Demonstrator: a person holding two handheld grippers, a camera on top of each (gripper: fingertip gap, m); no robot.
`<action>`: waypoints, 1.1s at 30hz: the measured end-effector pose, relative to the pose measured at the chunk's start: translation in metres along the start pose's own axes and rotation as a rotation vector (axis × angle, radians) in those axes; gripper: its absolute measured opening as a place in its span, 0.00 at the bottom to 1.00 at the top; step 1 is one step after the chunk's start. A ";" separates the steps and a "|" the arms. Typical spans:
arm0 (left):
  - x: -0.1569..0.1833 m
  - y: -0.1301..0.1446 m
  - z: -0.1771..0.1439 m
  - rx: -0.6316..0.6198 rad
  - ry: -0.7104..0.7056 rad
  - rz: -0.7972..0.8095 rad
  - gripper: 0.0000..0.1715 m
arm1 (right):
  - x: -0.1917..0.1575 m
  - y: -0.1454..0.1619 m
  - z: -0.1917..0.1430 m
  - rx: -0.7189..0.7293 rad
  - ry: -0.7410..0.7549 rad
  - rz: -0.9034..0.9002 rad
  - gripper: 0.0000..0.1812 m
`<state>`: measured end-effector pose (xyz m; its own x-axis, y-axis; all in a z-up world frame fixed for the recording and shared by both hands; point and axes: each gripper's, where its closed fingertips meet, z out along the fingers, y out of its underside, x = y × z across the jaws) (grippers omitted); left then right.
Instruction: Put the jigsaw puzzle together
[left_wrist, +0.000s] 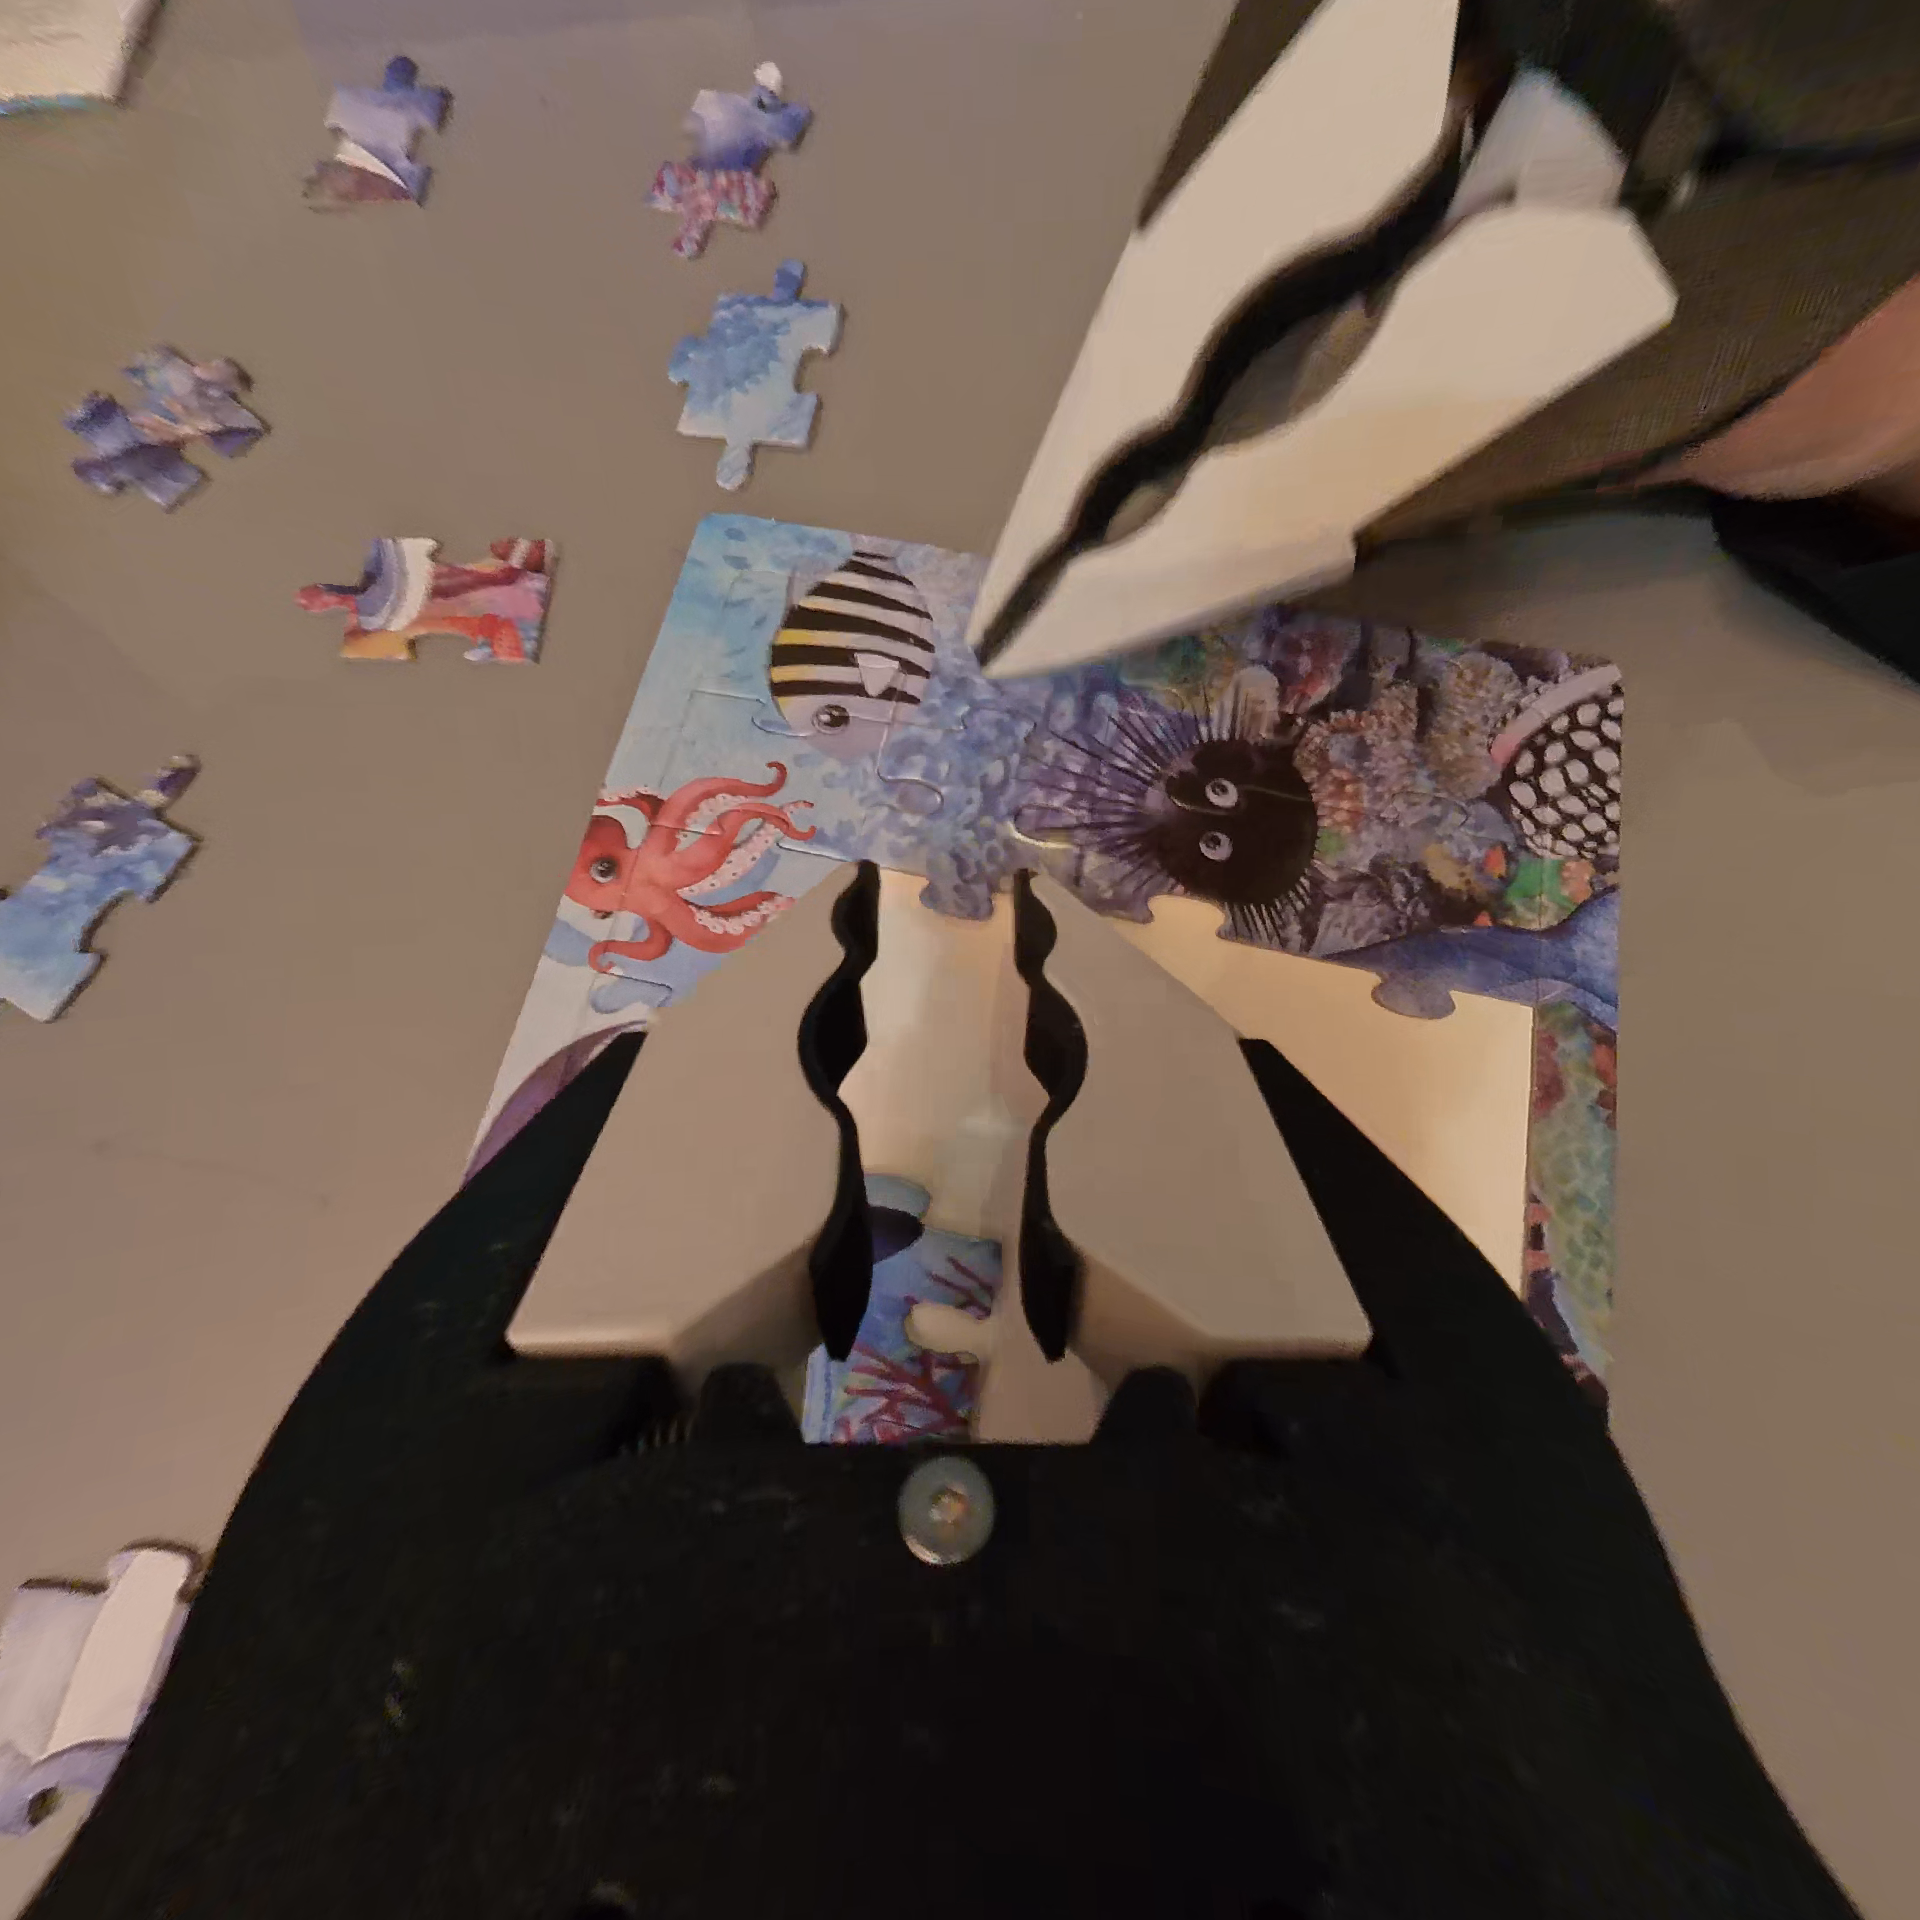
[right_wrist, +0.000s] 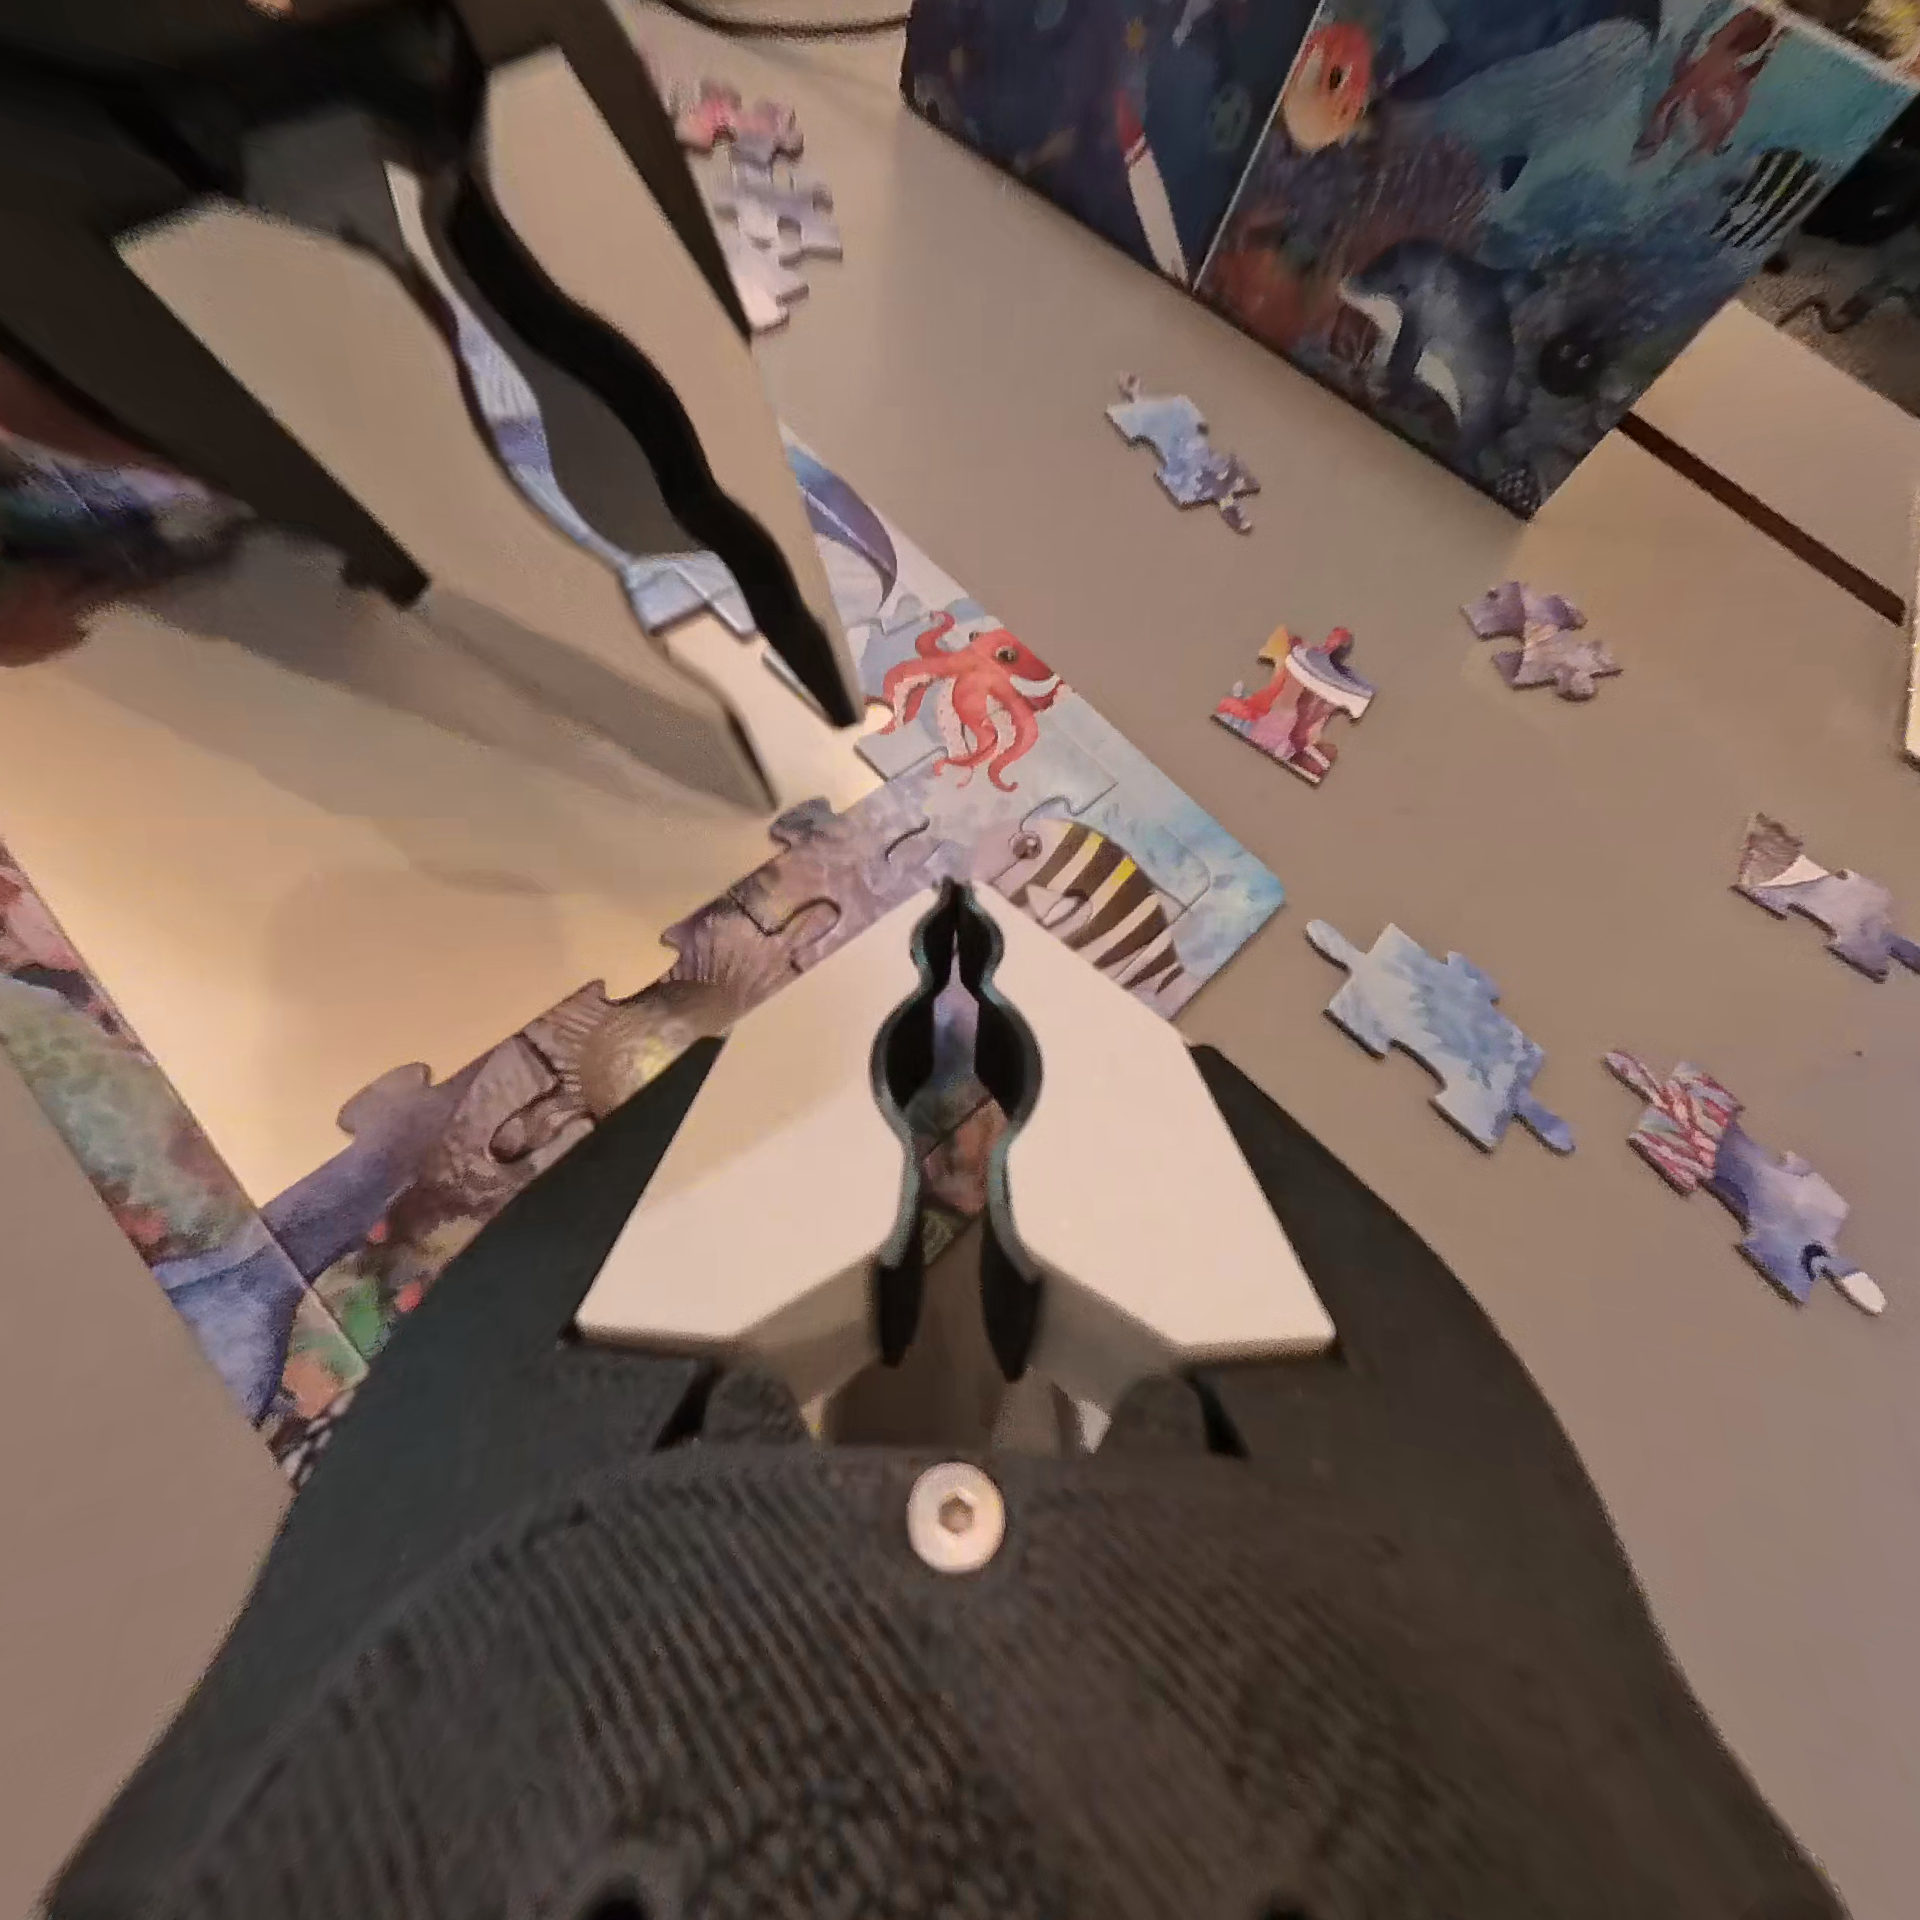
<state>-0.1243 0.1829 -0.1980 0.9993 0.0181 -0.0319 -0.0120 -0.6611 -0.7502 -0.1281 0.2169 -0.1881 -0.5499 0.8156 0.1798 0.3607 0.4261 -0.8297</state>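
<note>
**Q:** Left tongs (left_wrist: 940, 883) look narrow to me, a gap between the fingers and nothing in it, tips right at the inner edge of the puzzle (left_wrist: 1143, 790). You see the same?

**A:** Yep. Through that gap you just get bare board and a coral bit of the near border. Right tongs (right_wrist: 956, 899) are pinched closed, tips touching each other, nothing held, sitting on the puzzle beside the striped fish (right_wrist: 1107, 904). From the left view they (left_wrist: 992, 649) come down from the upper right onto that same spot.

**Q:** So where's the puzzle at?

**A:** Flat on the grey table (right_wrist: 1039, 499), only the frame joined up: octopus (left_wrist: 665, 873), fish, black urchin (left_wrist: 1236, 821) along one side, middle bare.

**Q:** Loose pieces?

**A:** Scattered on the table outside the frame, well apart from each other. A pale blue one (right_wrist: 1439, 1039) lies nearest the fish corner, a red-and-pink one (right_wrist: 1294, 701) out from the octopus. Box (right_wrist: 1455, 208) stands farther back.
</note>
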 end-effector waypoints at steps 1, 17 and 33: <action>-0.005 -0.004 -0.002 0.025 -0.031 -0.006 0.09 | -0.001 0.004 0.003 -0.030 0.008 -0.017 0.00; -0.003 0.009 0.014 -0.068 -0.101 0.027 0.00 | -0.004 0.013 0.016 -0.131 0.079 -0.114 0.00; -0.007 0.007 0.020 -0.086 -0.140 -0.027 0.00 | 0.000 0.012 0.026 -0.149 -0.071 0.164 0.00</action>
<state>-0.1321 0.1928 -0.2161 0.9846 0.1372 -0.1083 0.0242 -0.7207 -0.6928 -0.1431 0.2126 -0.2118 -0.5247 0.8512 0.0073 0.5537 0.3478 -0.7566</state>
